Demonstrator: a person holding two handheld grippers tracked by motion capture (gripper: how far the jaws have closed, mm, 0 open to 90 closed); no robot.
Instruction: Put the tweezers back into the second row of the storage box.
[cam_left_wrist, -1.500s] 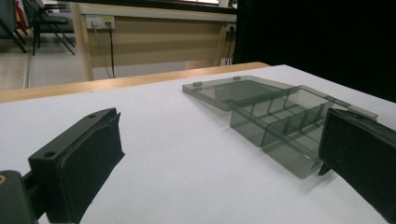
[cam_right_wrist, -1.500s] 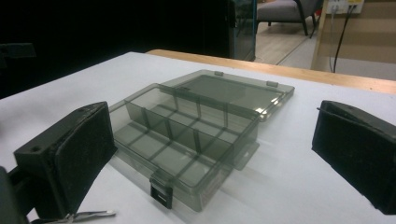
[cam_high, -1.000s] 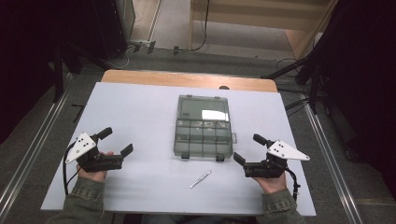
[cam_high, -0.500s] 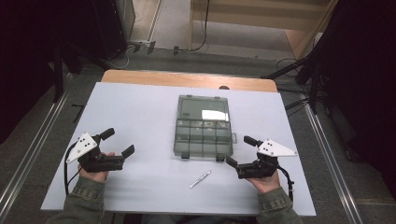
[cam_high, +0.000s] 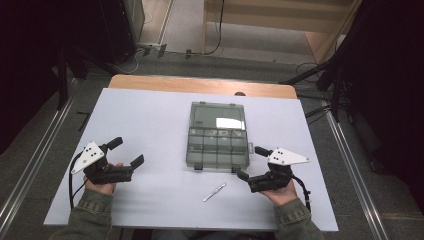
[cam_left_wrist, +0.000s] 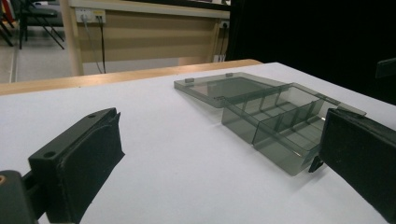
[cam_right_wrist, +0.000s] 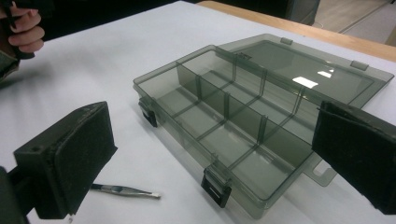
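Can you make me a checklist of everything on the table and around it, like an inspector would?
Surface: white table, wooden strip along the far edge.
Job's things: grey compartment box, lid open flat, compartments look empty; tweezers lie in front of it.
Clutter: nothing seen.
Grippers: left gripper open, holding nothing; right gripper open, near the box's front corner.
Cables: one trails from each gripper.
Surroundings: grey floor, dark stands, wooden furniture behind.

Glossy smoky clear plastic organiser box (cam_right_wrist: 261, 126), shiny metal tweezers (cam_right_wrist: 123, 190), matt white table (cam_high: 150, 120)
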